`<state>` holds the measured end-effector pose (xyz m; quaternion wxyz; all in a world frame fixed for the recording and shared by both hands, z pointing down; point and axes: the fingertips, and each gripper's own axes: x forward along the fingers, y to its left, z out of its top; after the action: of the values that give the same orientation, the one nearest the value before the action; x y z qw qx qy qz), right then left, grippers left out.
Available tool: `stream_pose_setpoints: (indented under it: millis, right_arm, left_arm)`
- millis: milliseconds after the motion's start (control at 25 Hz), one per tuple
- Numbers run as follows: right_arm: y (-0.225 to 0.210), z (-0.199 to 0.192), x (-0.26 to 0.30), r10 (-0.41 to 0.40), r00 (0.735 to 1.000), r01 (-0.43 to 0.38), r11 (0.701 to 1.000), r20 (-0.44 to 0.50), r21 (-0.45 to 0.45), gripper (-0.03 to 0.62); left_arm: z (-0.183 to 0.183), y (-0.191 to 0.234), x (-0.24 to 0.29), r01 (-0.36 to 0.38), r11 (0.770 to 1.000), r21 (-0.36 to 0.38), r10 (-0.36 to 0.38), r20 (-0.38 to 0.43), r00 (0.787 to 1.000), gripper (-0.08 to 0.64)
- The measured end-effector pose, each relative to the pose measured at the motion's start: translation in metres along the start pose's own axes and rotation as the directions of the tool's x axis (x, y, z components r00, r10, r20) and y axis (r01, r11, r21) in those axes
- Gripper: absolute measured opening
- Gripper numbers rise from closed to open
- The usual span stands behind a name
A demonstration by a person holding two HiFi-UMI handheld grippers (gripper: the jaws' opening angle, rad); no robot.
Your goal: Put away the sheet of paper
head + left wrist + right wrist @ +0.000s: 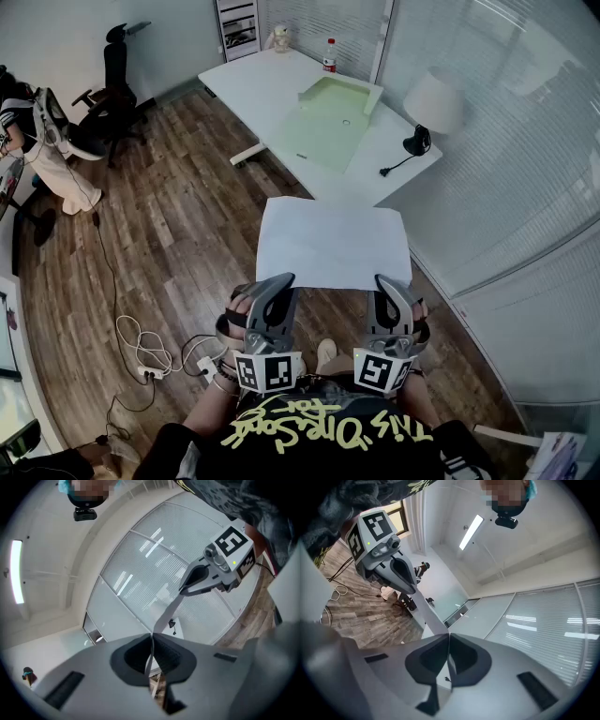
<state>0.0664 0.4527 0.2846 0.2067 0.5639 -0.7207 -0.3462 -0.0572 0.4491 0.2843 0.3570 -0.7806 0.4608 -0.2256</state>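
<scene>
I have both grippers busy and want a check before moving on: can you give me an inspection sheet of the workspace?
Surface: white desk ahead; the sheet is not on it yet.
Job's things: sheet of paper held flat in the air above the wood floor.
Clutter: pale green open folder, as it looks, bottle, small figure and lamp on the desk.
Grippers: left gripper and right gripper each shut on the sheet's near edge.
Cables: lamp cable on the desk; power strip with loose cables on the floor.
Surroundings: glass partition at right; office chair and a person at far left.
</scene>
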Motion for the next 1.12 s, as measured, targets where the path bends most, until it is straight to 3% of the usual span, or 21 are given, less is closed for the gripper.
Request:
stream_pose_setpoints:
  millis: [880, 1120]
  right_arm:
    - [0.013, 0.013, -0.003, 0.013, 1.000, -0.012, 0.999, 0.028, -0.053, 0.009]
    - [0.014, 0.026, -0.028, -0.011, 1.000, 0.012, 0.999, 0.018, -0.049, 0.009]
  left_arm:
    - [-0.007, 0.010, -0.011, -0.016, 1.000, -0.012, 0.016, -0.004, 1.000, 0.012]
    - [0.002, 0.007, -0.034, 0.002, 1.000, -0.012, -0.001, 0.028, 1.000, 0.012]
